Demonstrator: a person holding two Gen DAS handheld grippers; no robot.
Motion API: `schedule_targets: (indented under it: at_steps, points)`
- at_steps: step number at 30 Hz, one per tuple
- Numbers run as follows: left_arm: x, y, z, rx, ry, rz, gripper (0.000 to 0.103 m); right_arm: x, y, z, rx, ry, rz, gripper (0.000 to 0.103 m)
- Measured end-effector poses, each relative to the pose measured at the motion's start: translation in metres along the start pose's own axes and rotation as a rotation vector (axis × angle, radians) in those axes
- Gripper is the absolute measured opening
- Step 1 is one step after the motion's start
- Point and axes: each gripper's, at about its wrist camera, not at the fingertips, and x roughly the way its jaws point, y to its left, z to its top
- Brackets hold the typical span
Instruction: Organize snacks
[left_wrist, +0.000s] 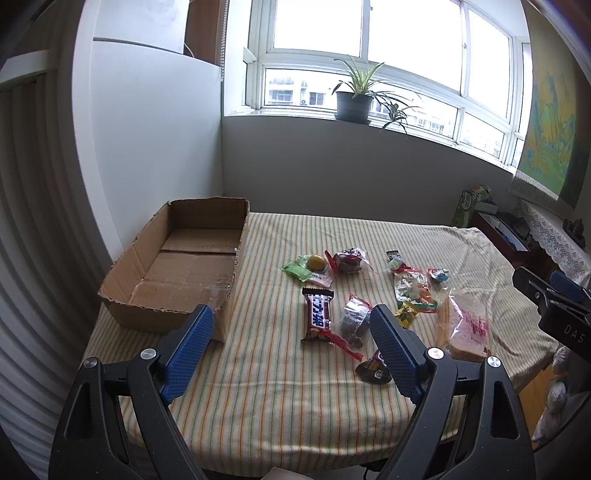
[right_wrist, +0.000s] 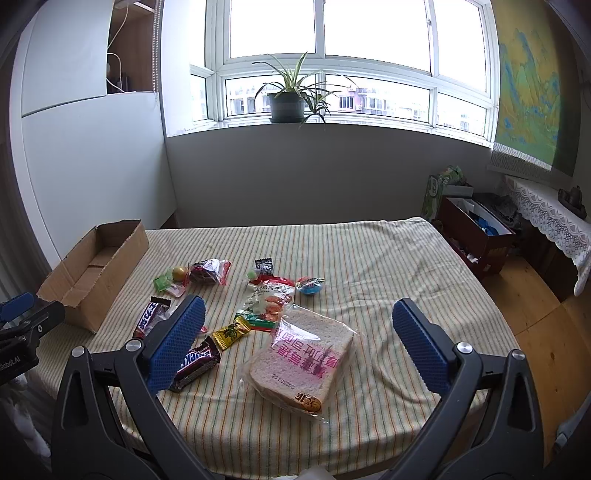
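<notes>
Both the left gripper (left_wrist: 291, 345) and right gripper (right_wrist: 295, 343) hang released, nothing grabbed yet. Wrapped snacks (left_wrist: 354, 295) sit scattered right of the empty brown cardboard box (left_wrist: 177, 266) on the striped tabletop (left_wrist: 266, 398). Probably next: pinch one, carry it boxward.

left tool (left_wrist: 291, 321) and right tool (right_wrist: 298, 314) both wide apart, empty, tilted downward, hovering.

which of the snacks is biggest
The bagged bread slice, lying nearest the right gripper; a wide flat clear pack, far larger than the small candy wrappers.
</notes>
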Motion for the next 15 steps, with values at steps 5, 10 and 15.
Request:
schedule_targets:
  at_steps: [5,10,15]
  points:
    - [0.0002,-0.0032,-0.0009,0.006,0.005,-0.005,0.087,-0.0005,0.0000,0.0013,0.001,-0.002,0.000,0.103]
    - [0.0005,-0.0060,0.0001,0.012,0.005,-0.011,0.087,0.0015,-0.0022,0.0021,0.009,0.005,0.002,0.103]
    - [0.0010,-0.0073,-0.0001,0.016,0.006,-0.013,0.087,0.0016,-0.0017,0.0019,0.008,0.002,0.001,0.103]
